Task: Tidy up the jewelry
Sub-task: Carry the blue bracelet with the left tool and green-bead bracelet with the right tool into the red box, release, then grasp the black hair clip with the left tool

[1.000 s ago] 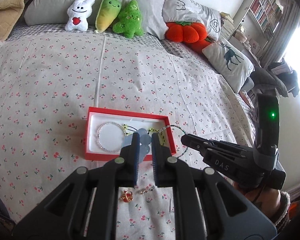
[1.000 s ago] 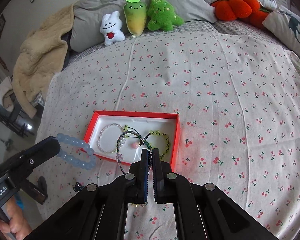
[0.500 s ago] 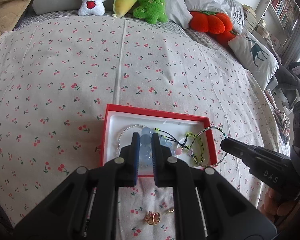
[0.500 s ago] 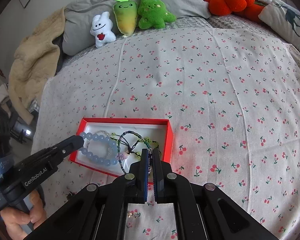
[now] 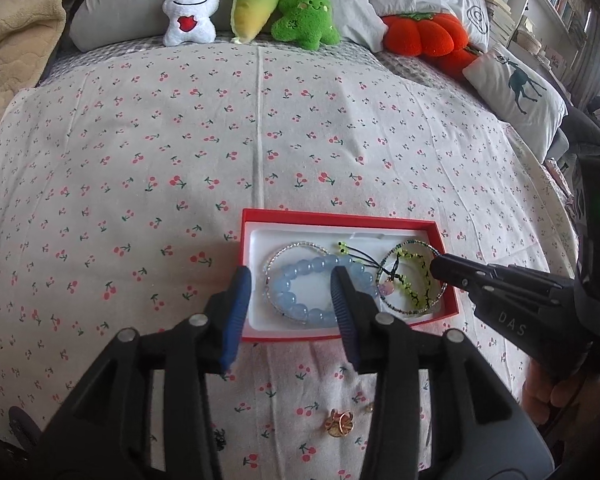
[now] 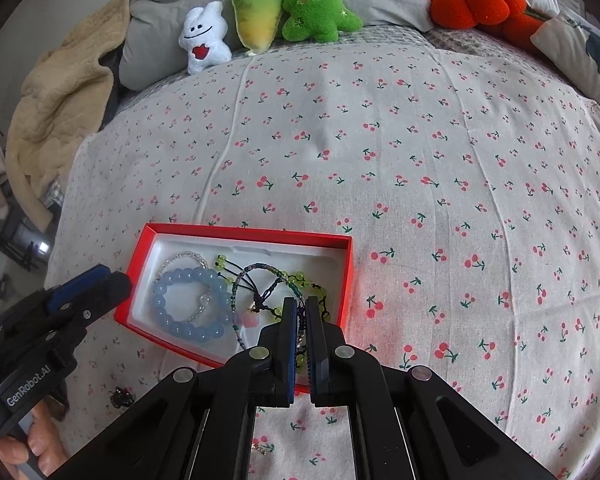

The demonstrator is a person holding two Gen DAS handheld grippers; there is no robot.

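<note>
Now the left hand-held gripper [image 5: 288, 300] has just been opening, jaws wide, the blue bead bracelet [image 5: 316, 294] lying loose in the red box [image 5: 340, 220]; the right hand-held gripper [image 6: 300, 318] pinches a beaded bracelet [image 6: 260, 276] tight over the box's near wall, and lifting could snag the tangled cords and drag the box

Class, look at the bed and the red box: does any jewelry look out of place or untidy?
Yes. A gold ring and a small dark piece lie loose on the sheet, outside the red box. Inside, the corded bracelets overlap in a tangle.

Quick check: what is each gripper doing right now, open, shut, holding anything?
Left gripper: open, jaws just opened, blue bracelet lies free in the box.
Right gripper: shut on the thin beaded bracelet.
</note>
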